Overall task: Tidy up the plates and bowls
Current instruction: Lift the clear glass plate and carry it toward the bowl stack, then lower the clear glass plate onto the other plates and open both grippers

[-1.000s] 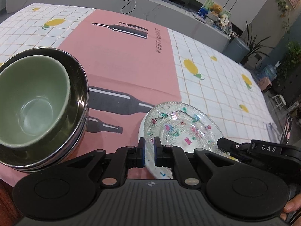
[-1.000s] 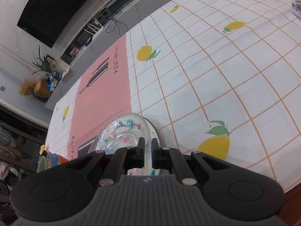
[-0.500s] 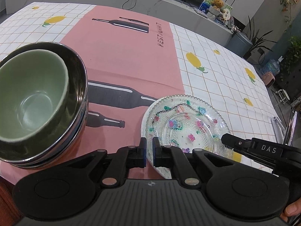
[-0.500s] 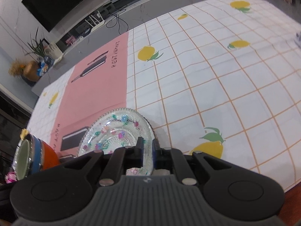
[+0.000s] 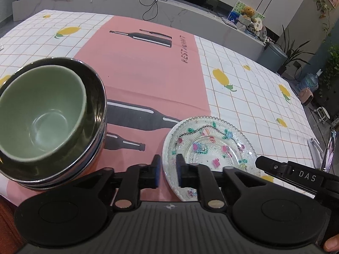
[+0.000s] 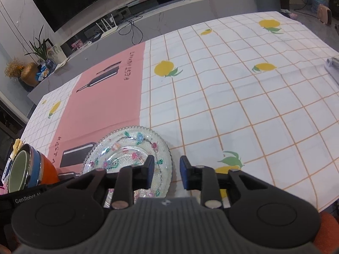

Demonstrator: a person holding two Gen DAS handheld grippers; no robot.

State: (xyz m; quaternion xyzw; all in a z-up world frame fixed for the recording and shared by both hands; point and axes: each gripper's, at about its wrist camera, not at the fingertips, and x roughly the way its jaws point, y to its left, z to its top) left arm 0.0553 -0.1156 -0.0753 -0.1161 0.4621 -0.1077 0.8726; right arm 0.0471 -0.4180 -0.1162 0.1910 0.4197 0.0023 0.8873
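Already the bowls [image 5: 48,116] sit nested at nine o'clock; the glass plate [image 5: 211,148] lies flat at five; left gripper [image 5: 167,169] and right gripper [image 6: 165,174], jaws just parted narrowly, straddle its rim unpressed; little seems left.

table: checked cloth [image 6: 233,105] (pink panel) | on it: glass plate [image 5: 211,146], bowl stack [image 5: 63,148]

Glass plate's [image 5: 211,146] near rim — hidden

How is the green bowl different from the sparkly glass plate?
The green bowl is deep and plain, while the glass plate is shallow, see-through and dotted with colourful flowers. The green bowl sits nested inside a metal bowl; the glass plate lies alone on the tablecloth. Both are round, upright and empty.
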